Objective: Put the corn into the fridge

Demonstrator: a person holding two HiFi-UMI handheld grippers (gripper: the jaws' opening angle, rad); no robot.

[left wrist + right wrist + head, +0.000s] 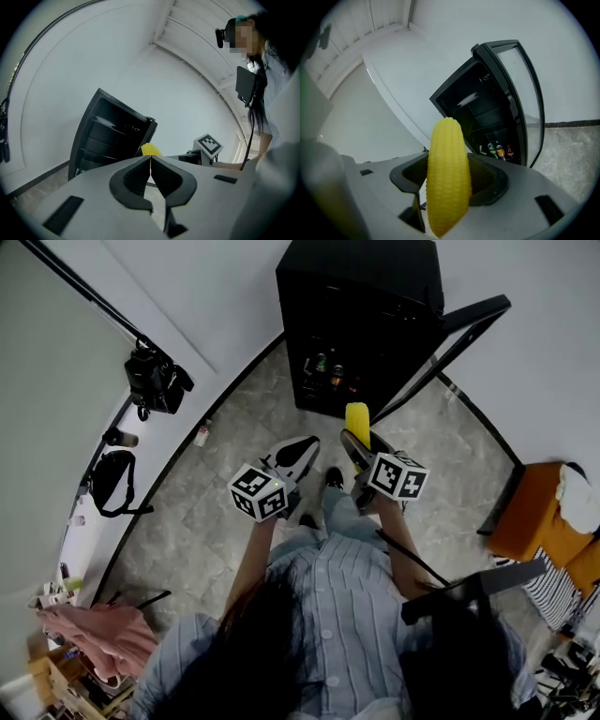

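My right gripper point(357, 439) point(449, 180) is shut on a yellow corn cob point(356, 417) point(447, 173) that stands up between the jaws. It is held in front of the small black fridge point(361, 320) point(487, 122), whose glass door point(450, 343) point(525, 93) is swung open to the right. My left gripper point(300, 454) point(150, 169) is shut with nothing in it, just left of the right one. The corn's tip point(151, 149) shows past the left jaws, with the fridge point(110, 136) behind.
Bottles point(326, 364) point(499, 151) stand on the fridge's lower shelf. A camera on a stand point(157, 381) and a black bag point(114, 482) are at the left wall. An orange chair point(539, 521) stands at the right. The person's feet point(330, 479) are on the tiled floor.
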